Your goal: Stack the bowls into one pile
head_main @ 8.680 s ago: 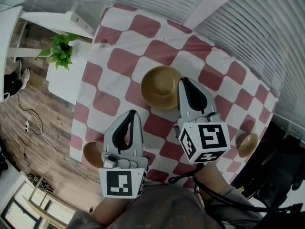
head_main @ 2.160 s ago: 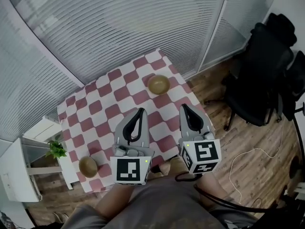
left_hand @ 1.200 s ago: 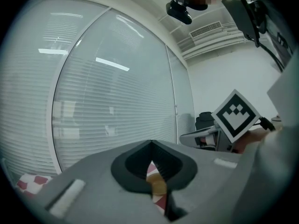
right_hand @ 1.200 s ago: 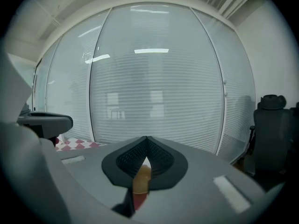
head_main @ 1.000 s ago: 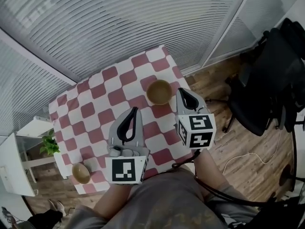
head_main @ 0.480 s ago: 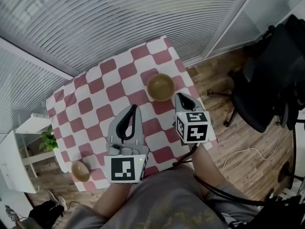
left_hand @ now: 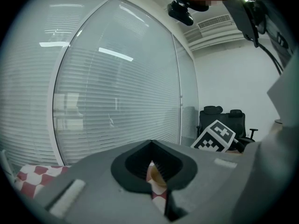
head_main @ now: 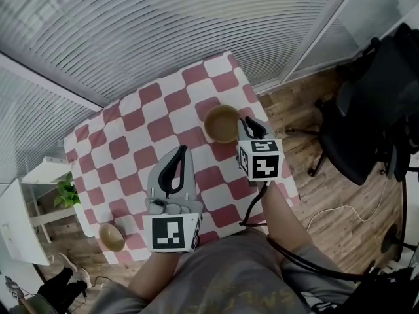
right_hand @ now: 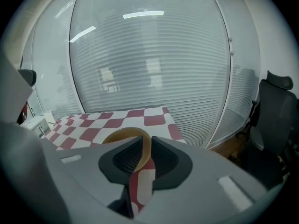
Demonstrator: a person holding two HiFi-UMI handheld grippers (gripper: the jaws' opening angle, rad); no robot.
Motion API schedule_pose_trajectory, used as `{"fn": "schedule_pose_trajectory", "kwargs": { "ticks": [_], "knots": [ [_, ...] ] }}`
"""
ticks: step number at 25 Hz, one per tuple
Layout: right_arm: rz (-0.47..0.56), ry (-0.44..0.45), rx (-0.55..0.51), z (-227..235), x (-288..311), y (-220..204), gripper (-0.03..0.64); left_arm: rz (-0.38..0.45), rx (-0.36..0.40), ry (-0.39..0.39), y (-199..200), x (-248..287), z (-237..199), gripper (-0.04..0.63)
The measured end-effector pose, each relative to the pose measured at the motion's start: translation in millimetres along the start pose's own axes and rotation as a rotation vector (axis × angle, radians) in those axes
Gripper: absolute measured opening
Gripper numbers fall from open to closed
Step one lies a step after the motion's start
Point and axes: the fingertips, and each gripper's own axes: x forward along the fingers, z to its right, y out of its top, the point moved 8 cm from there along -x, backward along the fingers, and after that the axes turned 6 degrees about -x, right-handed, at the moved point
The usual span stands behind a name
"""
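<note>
Right tongs (right_hand: 145, 143) pinch rim of larger bowl (head_main: 221, 123); left tongs (head_main: 179, 154) closed

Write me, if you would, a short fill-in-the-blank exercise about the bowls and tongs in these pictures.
The cloth carries ___ bowls, not yet stacked.
The right tongs grip the big bowl by its ___.
The small bowl sits near the corner on the person's ___ side.
The left tongs are ___ and hold nothing.
Missing words: two; rim; left; shut.
</note>
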Motion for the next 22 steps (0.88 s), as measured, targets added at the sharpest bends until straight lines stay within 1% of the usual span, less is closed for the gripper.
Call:
{"fn": "schedule_pose_trajectory", "kwargs": {
  "ticks": [12,22],
  "knots": [
    [-0.049,0.013,0.012,3,29,-6,0.092,-0.034,-0.009,0.024,-7,13,-12,0.000],
    [-0.088,0.029,0.006,4,52,-11,0.080,-0.074,-0.024,0.045,-16,27,-21,0.000]
  ]
}}
